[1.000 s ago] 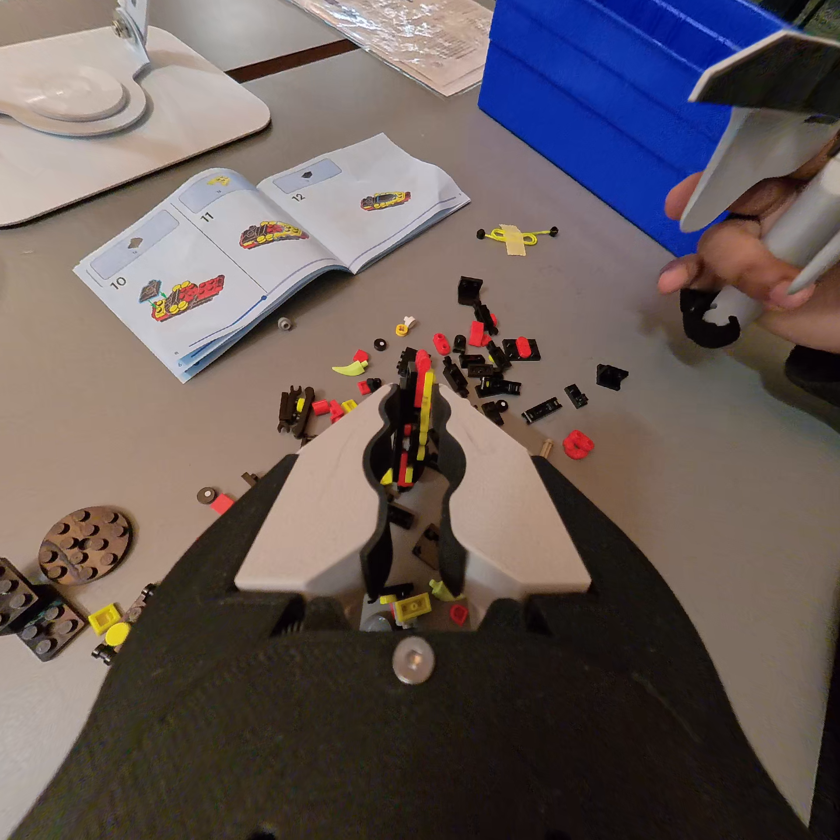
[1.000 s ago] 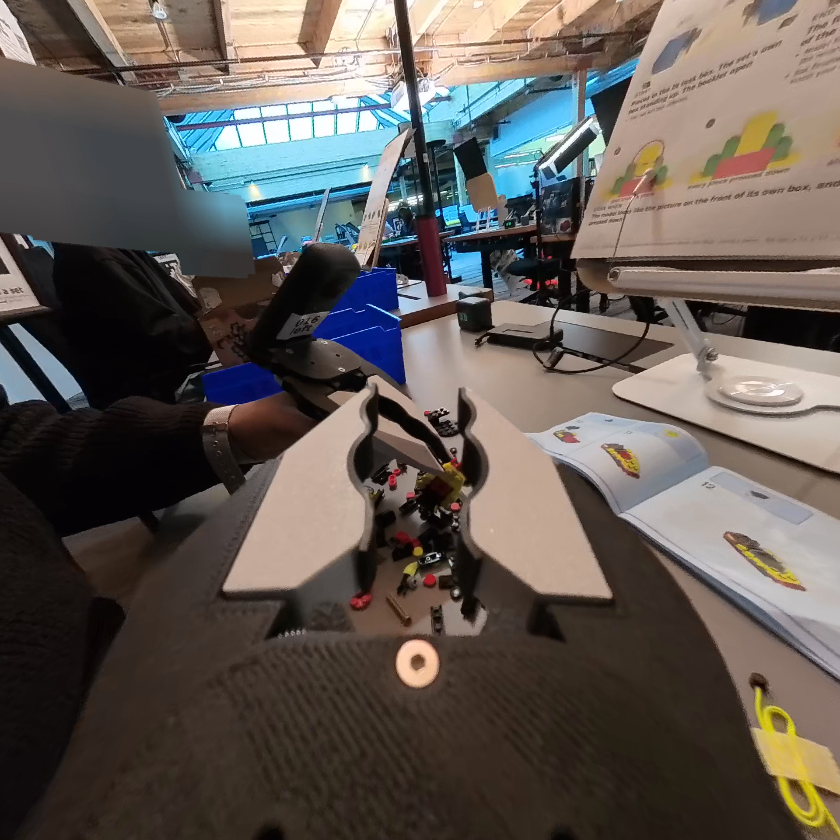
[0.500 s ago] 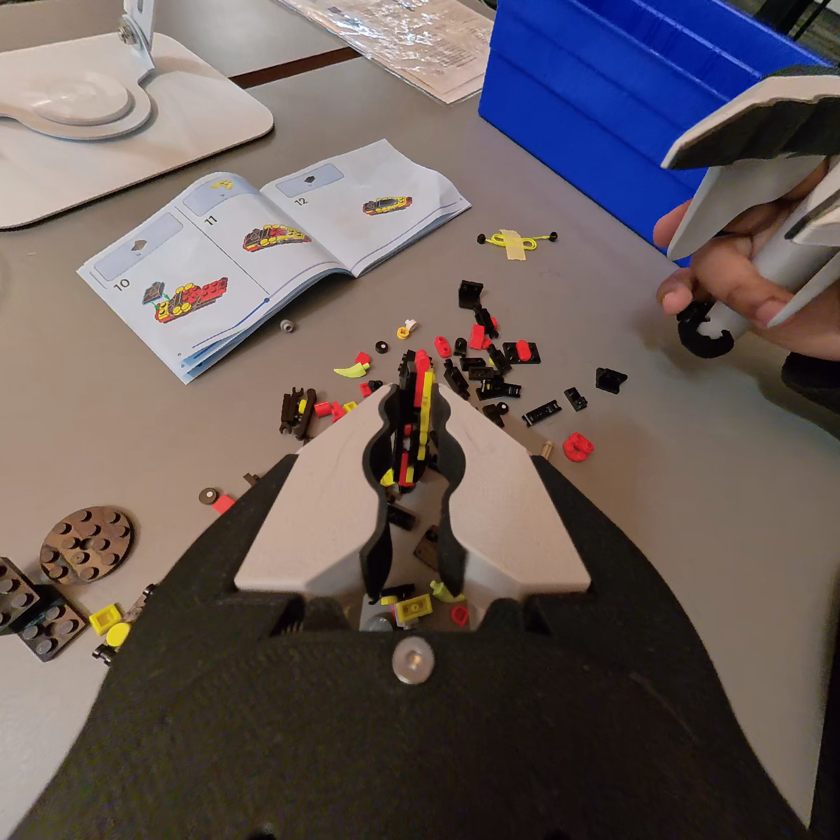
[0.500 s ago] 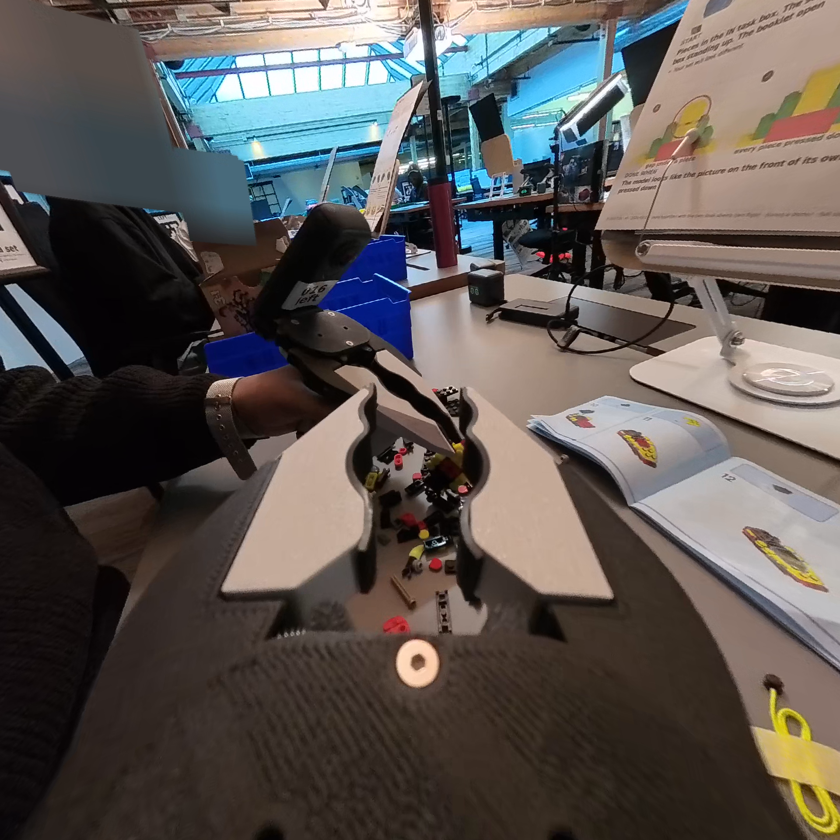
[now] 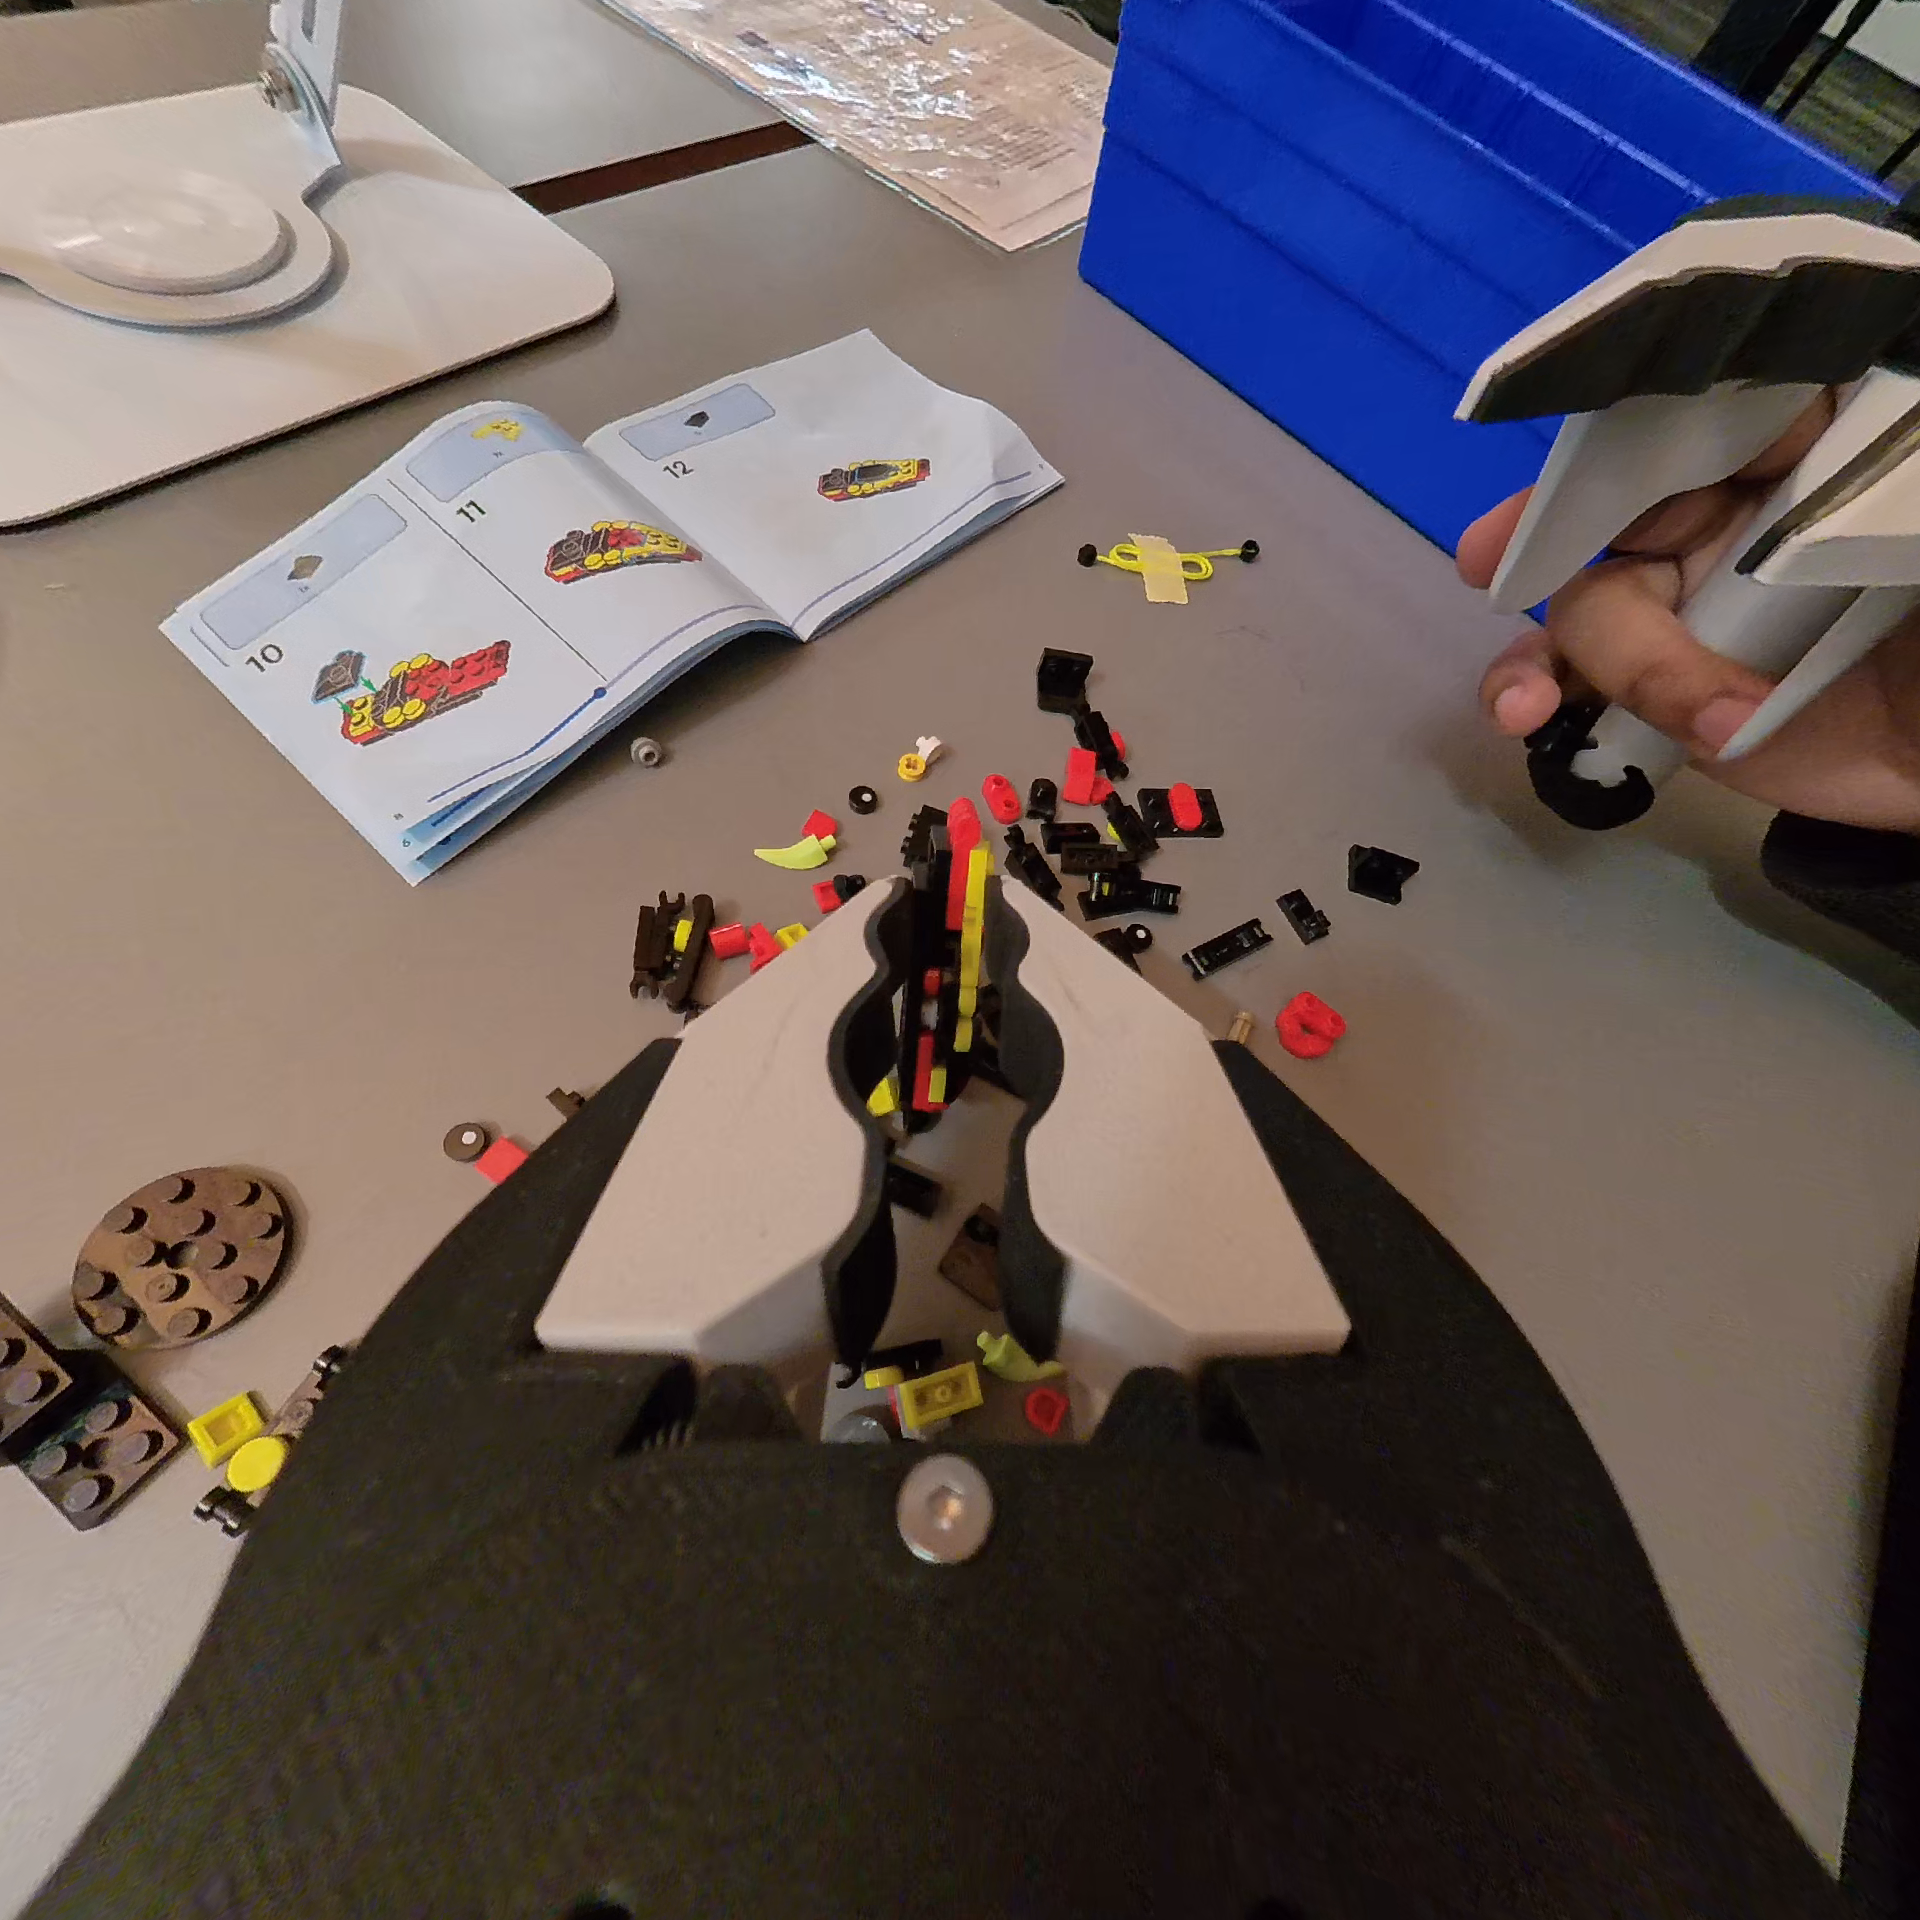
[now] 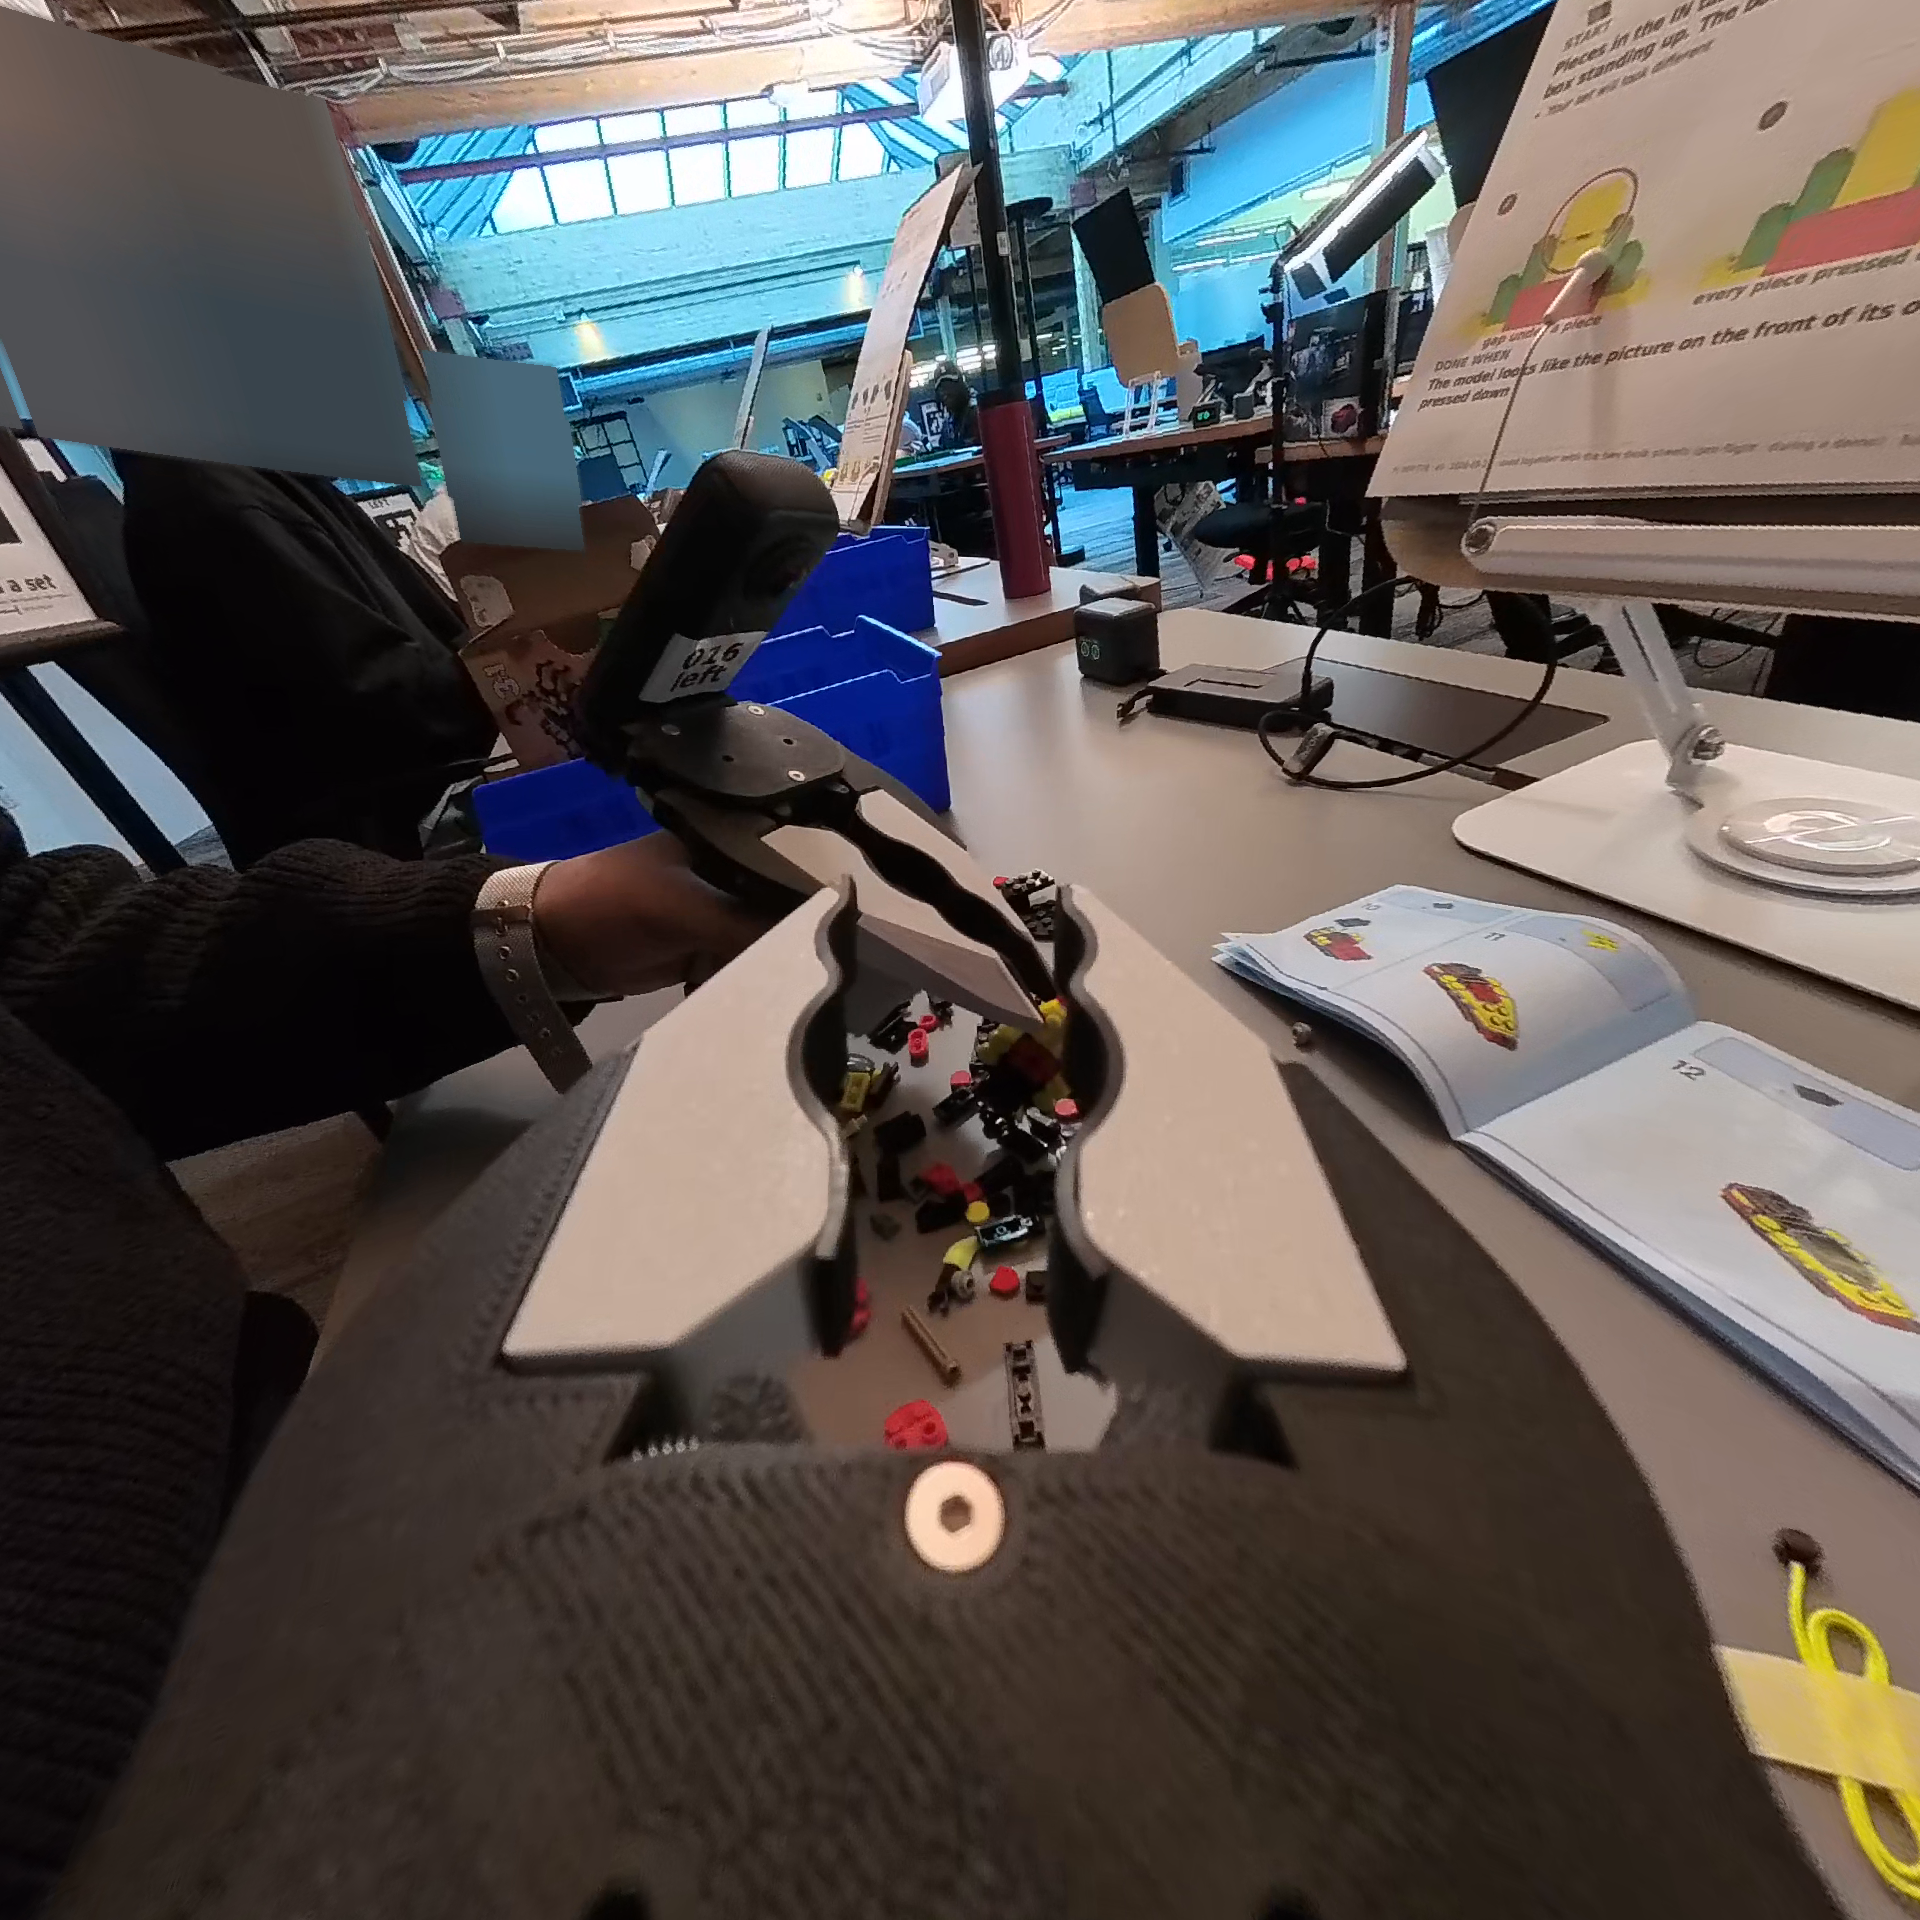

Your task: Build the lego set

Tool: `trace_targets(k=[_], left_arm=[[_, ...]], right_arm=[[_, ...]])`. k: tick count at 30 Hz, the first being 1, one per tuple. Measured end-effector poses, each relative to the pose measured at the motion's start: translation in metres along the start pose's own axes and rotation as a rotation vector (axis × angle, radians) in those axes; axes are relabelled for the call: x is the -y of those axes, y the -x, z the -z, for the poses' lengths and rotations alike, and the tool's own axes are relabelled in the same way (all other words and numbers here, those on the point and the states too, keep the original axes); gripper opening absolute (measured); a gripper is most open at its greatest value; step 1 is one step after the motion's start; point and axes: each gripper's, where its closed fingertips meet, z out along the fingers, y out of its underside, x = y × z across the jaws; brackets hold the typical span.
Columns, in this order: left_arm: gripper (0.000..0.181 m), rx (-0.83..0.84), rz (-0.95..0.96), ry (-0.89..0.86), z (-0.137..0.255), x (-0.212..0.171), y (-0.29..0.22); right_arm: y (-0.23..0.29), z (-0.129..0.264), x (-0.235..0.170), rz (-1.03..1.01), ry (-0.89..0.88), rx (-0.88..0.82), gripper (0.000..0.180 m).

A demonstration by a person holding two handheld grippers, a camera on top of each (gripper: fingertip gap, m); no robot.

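My left gripper (image 5: 948,894) is shut on a partly built model (image 5: 951,966) of black, red and yellow bricks, held on edge above the grey table (image 5: 1558,1195). Loose small pieces (image 5: 1101,842) lie scattered just beyond it. My right gripper (image 6: 954,914) is open and empty, held above the same loose pieces (image 6: 977,1174). The left gripper (image 6: 1023,1003) with the model (image 6: 1029,1049) shows just beyond the right fingertips. The right gripper also shows at the right edge of the left wrist view (image 5: 1662,416), held in a hand (image 5: 1621,665).
An open instruction booklet (image 5: 582,582) lies at the back left. A blue bin (image 5: 1403,187) stands at the back right. A white stand base (image 5: 208,281) is far left. A brown round plate (image 5: 182,1257) and dark bricks (image 5: 73,1434) lie near left. A taped yellow string (image 5: 1164,556) lies near the bin. Some 11 cm of space lies between my two pairs of fingers. It is some 15 cm from my left tips to the brown round plate (image 5: 182,1257).
The right gripper has tilted down and come closer to the pile of pieces and the left gripper. The left gripper has kept its hold on the model and barely moved.
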Motion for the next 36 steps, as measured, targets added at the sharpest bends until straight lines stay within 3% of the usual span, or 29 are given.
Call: trace_targets(k=[25,30,36], left_arm=[[0.009,0.027,0.017,-0.026,0.006,0.004,0.009],[0.009,0.038,-0.015,-0.007,-0.007,0.016,0.001],[0.009,0.125,-0.253,0.152,-0.040,0.041,-0.022]], right_arm=[[0.010,0.004,0.009,-0.003,-0.016,0.013,0.035],[0.006,0.032,0.018,-0.079,-0.077,-0.019,0.035],[-0.006,0.091,0.033,-0.108,-0.178,-0.180,0.035]])
